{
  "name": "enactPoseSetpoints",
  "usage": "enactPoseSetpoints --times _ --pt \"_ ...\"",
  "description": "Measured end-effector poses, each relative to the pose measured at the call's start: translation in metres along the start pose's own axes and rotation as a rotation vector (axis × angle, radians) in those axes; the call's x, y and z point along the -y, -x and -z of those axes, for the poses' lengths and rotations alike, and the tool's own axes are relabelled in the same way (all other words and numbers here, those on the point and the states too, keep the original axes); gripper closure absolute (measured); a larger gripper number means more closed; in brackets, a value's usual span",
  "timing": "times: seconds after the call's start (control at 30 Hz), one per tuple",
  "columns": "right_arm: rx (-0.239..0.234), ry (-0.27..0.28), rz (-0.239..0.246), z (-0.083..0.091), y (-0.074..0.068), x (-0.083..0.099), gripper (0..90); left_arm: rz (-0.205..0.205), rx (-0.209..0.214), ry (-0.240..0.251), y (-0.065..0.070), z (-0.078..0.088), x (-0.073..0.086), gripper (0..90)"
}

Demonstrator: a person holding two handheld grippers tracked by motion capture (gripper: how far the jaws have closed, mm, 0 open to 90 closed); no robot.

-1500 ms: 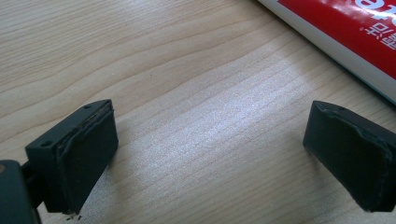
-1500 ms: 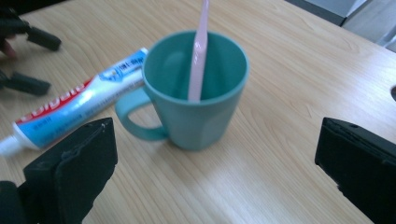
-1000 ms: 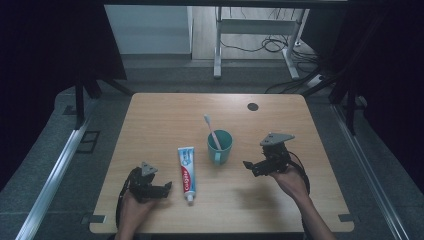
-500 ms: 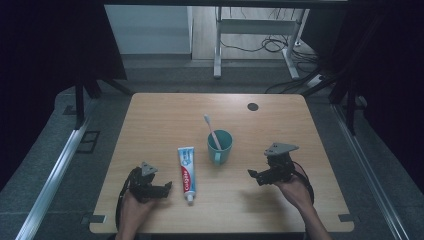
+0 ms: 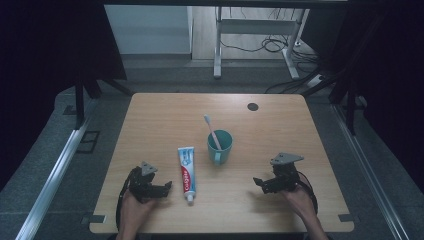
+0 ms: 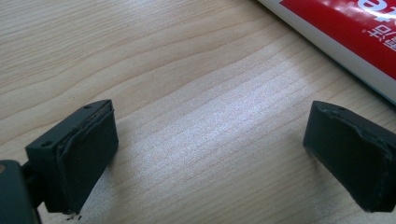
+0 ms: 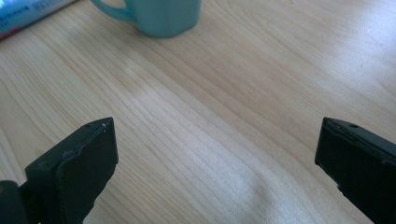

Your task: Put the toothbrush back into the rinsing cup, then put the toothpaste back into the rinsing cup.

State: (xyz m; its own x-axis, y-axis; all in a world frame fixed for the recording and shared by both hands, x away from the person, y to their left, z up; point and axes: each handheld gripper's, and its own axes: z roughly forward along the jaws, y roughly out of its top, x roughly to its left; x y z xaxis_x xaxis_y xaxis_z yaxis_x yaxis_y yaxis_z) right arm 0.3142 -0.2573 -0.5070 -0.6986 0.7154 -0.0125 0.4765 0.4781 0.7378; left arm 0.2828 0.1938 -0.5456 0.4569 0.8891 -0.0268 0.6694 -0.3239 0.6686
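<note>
High view has my left tool (image 5: 162, 188) and right tool (image 5: 261, 183) spread wide and empty on the bench (image 5: 280, 125), toothpaste tube (image 5: 186, 168) at six o'clock of centre, so I'd approach it squarely.

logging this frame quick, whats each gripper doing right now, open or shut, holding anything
Left gripper: open, holding nothing, low over the table beside the toothpaste tube.
Right gripper: open, holding nothing, jaws pointing toward the teal mug.

the tabletop (image 5: 165, 125) is pale wood grain. the mug (image 5: 220, 146) is teal; the toothpaste tube (image 5: 186, 169) is red, white and blue. the jaws are black.
</note>
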Motion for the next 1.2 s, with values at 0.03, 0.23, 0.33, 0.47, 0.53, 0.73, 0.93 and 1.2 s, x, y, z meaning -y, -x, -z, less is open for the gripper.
enactPoseSetpoints --times 0.03,0.23,0.33,0.47,0.53,0.73,0.93,1.2 --pt "0.002 -0.002 -0.001 -0.001 0.0 0.002 0.0 0.0 0.0 0.0 0.0 0.0 0.0 3.1" --pt "0.016 -0.025 0.006 -0.009 0.0 0.018 0.0 0.002 0.0 0.0 0.0 0.0 0.0 3.1" --pt "0.019 -0.028 0.007 -0.011 0.0 0.021 0.0 0.002 0.0 0.0 0.0 0.0 0.0 3.1" --pt "0.027 -0.057 0.012 -0.017 0.0 0.03 0.0 -0.001 0.004 -0.003 0.0 0.0 0.0 2.0" --pt "0.02 -0.048 -0.002 -0.017 0.002 0.033 0.0 -0.002 0.005 -0.01 0.001 -0.001 -0.001 1.1" --pt "0.006 -0.052 -0.019 -0.018 0.005 0.034 0.3 0.001 0.003 -0.03 0.0 -0.001 -0.005 2.5" --pt "0.008 -0.053 -0.024 -0.017 0.005 0.034 0.3 -0.002 0.0 -0.037 0.001 0.0 -0.007 6.6" --pt "0.008 -0.052 -0.024 -0.017 0.005 0.034 0.5 -0.005 0.01 -0.02 0.002 0.005 -0.01 16.8"
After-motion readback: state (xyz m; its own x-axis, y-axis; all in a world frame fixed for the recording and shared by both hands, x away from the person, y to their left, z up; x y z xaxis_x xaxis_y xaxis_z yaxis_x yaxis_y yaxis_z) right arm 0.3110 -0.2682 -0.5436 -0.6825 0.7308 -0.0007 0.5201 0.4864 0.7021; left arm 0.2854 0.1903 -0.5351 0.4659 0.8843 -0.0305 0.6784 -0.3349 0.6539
